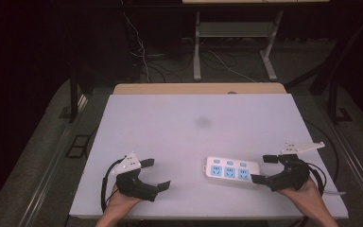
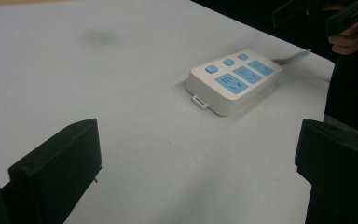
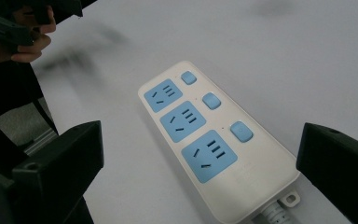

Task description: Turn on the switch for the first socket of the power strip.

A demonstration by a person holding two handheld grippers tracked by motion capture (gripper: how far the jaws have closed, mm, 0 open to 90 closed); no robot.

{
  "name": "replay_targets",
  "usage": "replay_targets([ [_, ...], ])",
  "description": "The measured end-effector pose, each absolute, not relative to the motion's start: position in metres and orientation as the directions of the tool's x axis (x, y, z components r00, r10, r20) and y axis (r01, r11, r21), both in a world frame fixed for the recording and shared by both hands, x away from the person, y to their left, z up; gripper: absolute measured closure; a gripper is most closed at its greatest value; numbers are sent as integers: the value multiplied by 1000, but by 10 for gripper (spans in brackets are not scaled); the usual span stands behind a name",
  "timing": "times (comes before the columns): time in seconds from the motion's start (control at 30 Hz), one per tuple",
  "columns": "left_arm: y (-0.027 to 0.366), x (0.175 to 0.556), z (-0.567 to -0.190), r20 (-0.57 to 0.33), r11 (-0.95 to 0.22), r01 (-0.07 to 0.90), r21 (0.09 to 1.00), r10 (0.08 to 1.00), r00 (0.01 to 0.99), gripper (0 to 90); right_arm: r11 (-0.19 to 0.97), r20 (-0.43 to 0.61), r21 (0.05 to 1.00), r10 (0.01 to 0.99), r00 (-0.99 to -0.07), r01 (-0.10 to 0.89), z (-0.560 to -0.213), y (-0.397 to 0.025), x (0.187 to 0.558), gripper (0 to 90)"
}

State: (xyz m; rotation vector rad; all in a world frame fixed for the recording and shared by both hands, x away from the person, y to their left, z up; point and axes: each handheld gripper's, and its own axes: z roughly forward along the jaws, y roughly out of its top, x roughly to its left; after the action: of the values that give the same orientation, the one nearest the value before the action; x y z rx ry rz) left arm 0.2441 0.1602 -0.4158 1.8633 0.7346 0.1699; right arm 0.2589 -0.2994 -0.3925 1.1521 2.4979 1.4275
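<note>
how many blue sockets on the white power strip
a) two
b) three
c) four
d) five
b, the power strip shows three blue sockets in a row along its top, each beside a small blue switch, seen clearly in the right gripper view.

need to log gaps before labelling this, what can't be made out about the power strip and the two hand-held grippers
- Power strip cable: right gripper view, cut off by the bottom edge; high view, hidden behind the right hand-held gripper.
- Switch positions: too small in the high view, unreadable in both gripper views.
- Left hand-held gripper: blurred at top left of the right gripper view.
- Dark smudge on the table: blurred, nature unclear.
</note>
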Motion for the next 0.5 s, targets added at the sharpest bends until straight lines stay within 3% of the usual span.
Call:
replay_targets([
  [0.5,160,244,-416,-223,-233,411,881,561,797,0,397,281,713,593,-755,577,-380,-291,278,2],
])
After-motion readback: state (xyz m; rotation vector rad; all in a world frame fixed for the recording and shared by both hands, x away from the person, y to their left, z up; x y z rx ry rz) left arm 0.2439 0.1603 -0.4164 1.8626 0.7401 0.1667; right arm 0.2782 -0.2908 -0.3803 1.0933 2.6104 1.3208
